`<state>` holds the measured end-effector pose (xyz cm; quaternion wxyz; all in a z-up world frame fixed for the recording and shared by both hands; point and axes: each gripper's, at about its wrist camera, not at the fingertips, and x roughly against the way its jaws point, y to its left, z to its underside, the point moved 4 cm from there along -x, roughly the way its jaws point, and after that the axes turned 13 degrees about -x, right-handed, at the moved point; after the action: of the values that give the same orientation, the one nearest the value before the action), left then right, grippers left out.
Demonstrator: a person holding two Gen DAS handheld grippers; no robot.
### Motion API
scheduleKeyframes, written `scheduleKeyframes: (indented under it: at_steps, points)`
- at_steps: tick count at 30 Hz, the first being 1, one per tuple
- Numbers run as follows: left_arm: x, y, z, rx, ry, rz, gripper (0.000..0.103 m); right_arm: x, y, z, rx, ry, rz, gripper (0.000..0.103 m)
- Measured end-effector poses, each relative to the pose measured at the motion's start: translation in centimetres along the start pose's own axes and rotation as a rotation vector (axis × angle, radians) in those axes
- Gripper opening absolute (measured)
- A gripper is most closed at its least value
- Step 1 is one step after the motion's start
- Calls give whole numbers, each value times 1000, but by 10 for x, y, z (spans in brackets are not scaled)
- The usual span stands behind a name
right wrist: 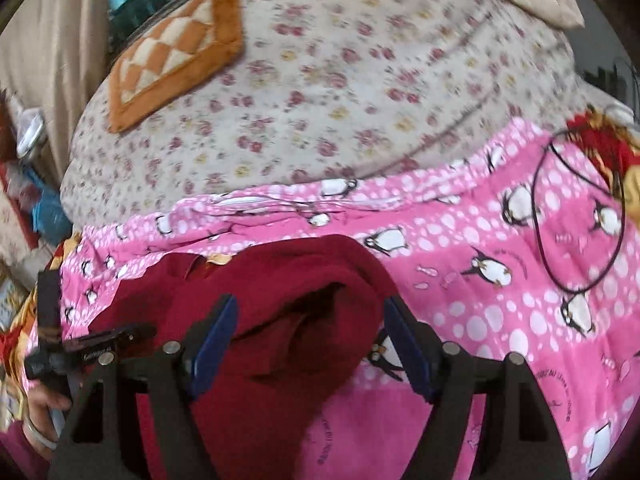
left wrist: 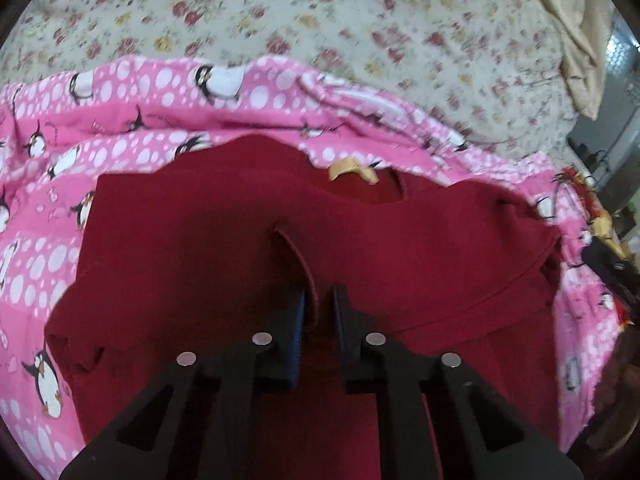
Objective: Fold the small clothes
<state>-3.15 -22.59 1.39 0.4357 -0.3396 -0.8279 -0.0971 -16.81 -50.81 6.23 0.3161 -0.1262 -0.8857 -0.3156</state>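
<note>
Pink penguin sheet [left wrist: 132, 120], left tongs [left wrist: 320, 300] seemingly pinching red garment [left wrist: 200, 240] hem, right tongs [right wrist: 310, 320] wide.

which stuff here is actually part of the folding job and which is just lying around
For the job:
red garment
left gripper, shut on its edge
right gripper, open around a bunched part

Lying about:
pink penguin sheet
floral bedspread
orange checkered cushion
black cord

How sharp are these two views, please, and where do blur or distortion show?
Left wrist view: mildly soft, the floral sheet smeared, the red garment and left tongs fairly crisp. Right wrist view: softer, motion blur on the sheet and checkered cushion. Both bend strongly toward the dark fisheye rim.
</note>
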Motion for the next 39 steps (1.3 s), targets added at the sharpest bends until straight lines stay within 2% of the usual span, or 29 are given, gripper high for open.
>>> scheduleKeyframes:
  at_steps: [2, 5, 8, 11, 15, 18, 20, 21, 22, 25, 26, 29, 31, 33, 35, 37, 38, 39]
  points:
    - [24, 11, -12, 38, -83, 37, 2, -3, -4, -3, -13, -5, 2, 78]
    - [56, 43, -23, 86, -160, -12, 2, -2, -8, -6, 3, -17, 30, 78]
    - [63, 80, -15, 166, -141, -79, 2, -1, -10, -5, 14, -9, 33, 78]
    - [55, 95, -6, 239, -102, -37, 2, -11, -6, 1, 31, 39, 33, 78]
    - [53, 90, -8, 214, -105, -48, 2, -19, 13, 14, 127, 88, 10, 76]
    - [52, 87, -9, 210, -107, -45, 2, -16, 30, 24, 228, 71, 8, 70]
    - [50, 88, -8, 215, -102, -38, 2, -21, 36, 28, 262, 58, 17, 55]
    - [50, 88, -9, 217, -103, -36, 2, -29, 38, 31, 275, 85, 11, 25]
    - [51, 90, -9, 220, -106, -30, 2, -35, 40, 34, 284, 114, 8, 10]
    - [60, 94, -11, 235, -130, -1, 2, -35, 43, 38, 320, 117, 17, 9]
    - [63, 96, -11, 237, -136, -3, 2, -26, 45, 37, 313, 122, -23, 8]
    - [67, 107, -8, 240, -113, -74, 3, 2, 43, 32, 247, 146, -164, 8]
    - [61, 114, -1, 264, -69, -82, 3, 7, 40, 40, 274, 225, -202, 9]
    - [52, 116, 4, 278, -29, -73, 3, -9, 33, 56, 315, 332, -148, 12]
    - [47, 111, 6, 243, -1, -119, 3, -31, 23, 70, 293, 450, -79, 13]
    - [48, 105, 5, 192, -1, -160, 3, -23, 24, 60, 249, 448, -128, 20]
    - [48, 103, 5, 176, -2, -172, 3, -14, 24, 50, 213, 424, -186, 24]
    - [48, 101, 5, 163, -1, -183, 3, -5, 21, 40, 162, 380, -244, 44]
